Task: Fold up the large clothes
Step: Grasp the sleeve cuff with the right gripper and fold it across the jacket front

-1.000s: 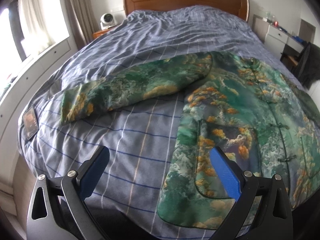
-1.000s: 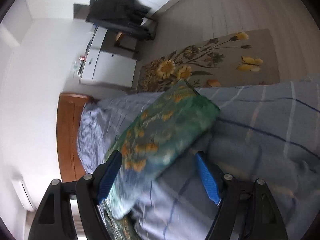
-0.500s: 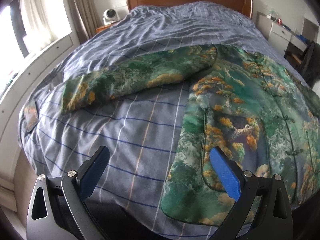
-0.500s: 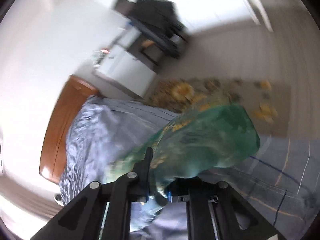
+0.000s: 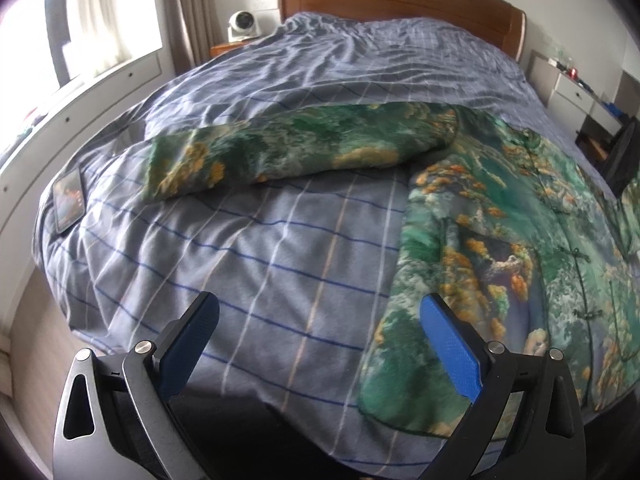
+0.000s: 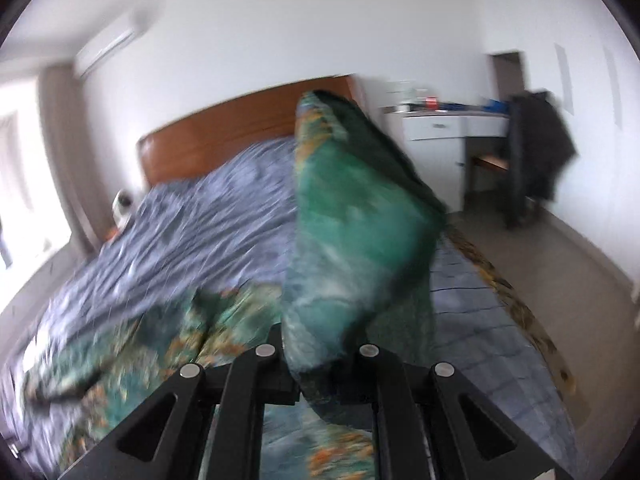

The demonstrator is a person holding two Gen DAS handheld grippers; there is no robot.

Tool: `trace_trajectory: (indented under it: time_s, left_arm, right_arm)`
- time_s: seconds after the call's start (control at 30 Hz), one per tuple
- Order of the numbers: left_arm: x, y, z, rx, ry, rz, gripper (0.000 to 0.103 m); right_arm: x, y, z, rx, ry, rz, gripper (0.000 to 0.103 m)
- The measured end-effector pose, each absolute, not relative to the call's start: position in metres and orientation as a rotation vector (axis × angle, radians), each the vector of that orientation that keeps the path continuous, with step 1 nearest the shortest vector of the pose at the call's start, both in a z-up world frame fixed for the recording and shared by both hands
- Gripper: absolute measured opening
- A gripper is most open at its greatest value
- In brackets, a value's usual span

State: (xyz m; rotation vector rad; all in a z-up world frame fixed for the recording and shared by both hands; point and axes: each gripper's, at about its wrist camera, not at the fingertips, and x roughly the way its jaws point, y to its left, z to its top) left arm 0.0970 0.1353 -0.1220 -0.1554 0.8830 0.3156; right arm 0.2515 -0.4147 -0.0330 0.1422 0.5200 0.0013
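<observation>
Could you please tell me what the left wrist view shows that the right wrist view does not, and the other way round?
Only the left wrist view shows the open left gripper hovering over the bedspread, the jacket's flat sleeve and a phone near the bed's edge. Only the right wrist view shows the right gripper shut on the other sleeve, lifted off the bed, plus an air conditioner. Both show the green patterned jacket, the wooden headboard and a white desk.
</observation>
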Motion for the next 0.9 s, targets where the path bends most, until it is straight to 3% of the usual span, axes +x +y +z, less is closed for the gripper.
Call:
trace_trajectory:
  time_s: [0.3, 0.7, 0.8, 0.87, 0.9]
  left_arm:
    - [0.084, 0.153, -0.127, -0.184, 0.888, 0.352, 0.101]
    - [0.087, 0.147, -0.131, -0.155, 0.9, 0.336, 0.101]
    - [0.088, 0.145, -0.133, -0.156, 0.906, 0.333, 0.101]
    - [0.088, 0.144, -0.133, -0.156, 0.906, 0.331, 0.101]
    - [0.087, 0.144, -0.133, -0.154, 0.905, 0.33, 0.101]
  right_arm:
    - [0.261, -0.29, -0.122, -0.108, 0.68, 0.14, 0.01]
    - [0.244, -0.262, -0.182, -0.189, 0.796, 0.16, 0.014]
    - [0.237, -0.257, -0.185, -0.226, 0.799, 0.172, 0.026]
    - [0.232, -0.248, -0.187, -0.244, 0.814, 0.205, 0.051]
    - [0.23, -0.243, -0.187, -0.257, 0.819, 0.217, 0.055]
